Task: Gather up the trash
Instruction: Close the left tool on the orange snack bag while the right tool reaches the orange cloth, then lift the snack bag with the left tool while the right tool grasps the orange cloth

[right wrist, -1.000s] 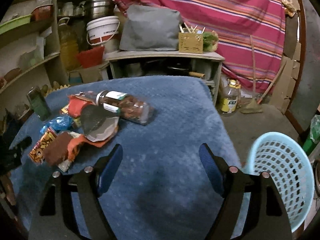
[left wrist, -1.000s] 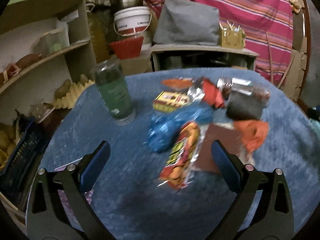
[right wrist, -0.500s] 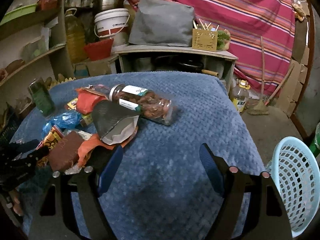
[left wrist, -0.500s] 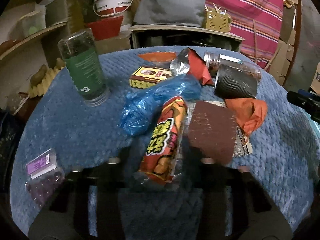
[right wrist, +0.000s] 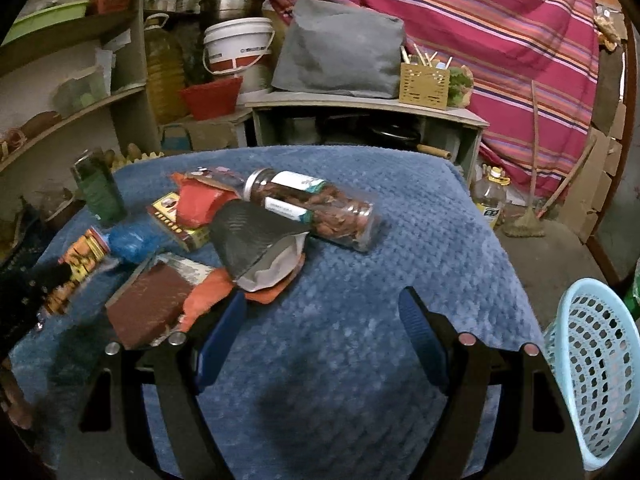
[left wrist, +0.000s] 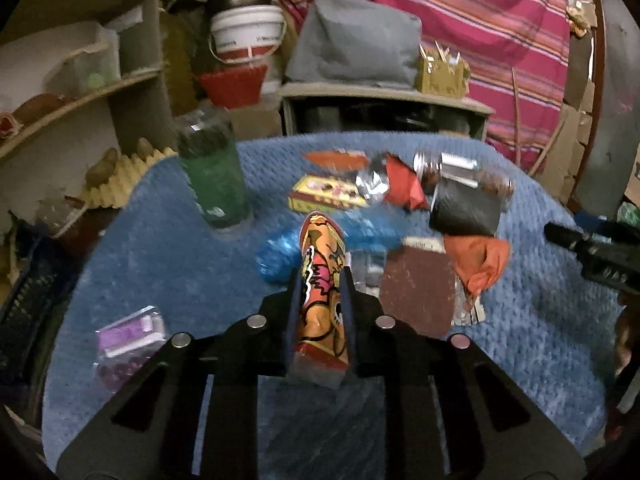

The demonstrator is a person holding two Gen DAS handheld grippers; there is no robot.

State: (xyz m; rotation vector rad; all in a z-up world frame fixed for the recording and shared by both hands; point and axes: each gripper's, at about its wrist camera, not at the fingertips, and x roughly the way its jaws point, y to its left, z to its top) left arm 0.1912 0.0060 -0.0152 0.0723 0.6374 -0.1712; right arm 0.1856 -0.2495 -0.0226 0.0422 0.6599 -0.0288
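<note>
Left hand-held gripper (left wrist: 320, 280) closing on orange snack packet (left wrist: 322, 280), print unreadable

- Nubby blue cloth (right wrist: 360, 360), quilted and matt, covers the surface.
- Snack wrapper (left wrist: 322, 292): glossy printed plastic film, crinkled, with a clear sealed end.
- Blue bag (left wrist: 280, 254): thin shiny plastic, crumpled.
- Jar (right wrist: 320, 210) lying on its side: clear, glossy plastic or glass, paper label, metal-look lid.
- Black pouch (right wrist: 248, 236): textured matt outside, pale smooth lining.
- Brown block (right wrist: 148, 308): rough, dull face.
- Basket (right wrist: 592, 372): smooth pale-blue perforated plastic.
- Left gripper (left wrist: 320, 300): matt black plastic, shiny metal screws, blue pads.
- Striped hanging (right wrist: 500, 20): woven fabric.
</note>
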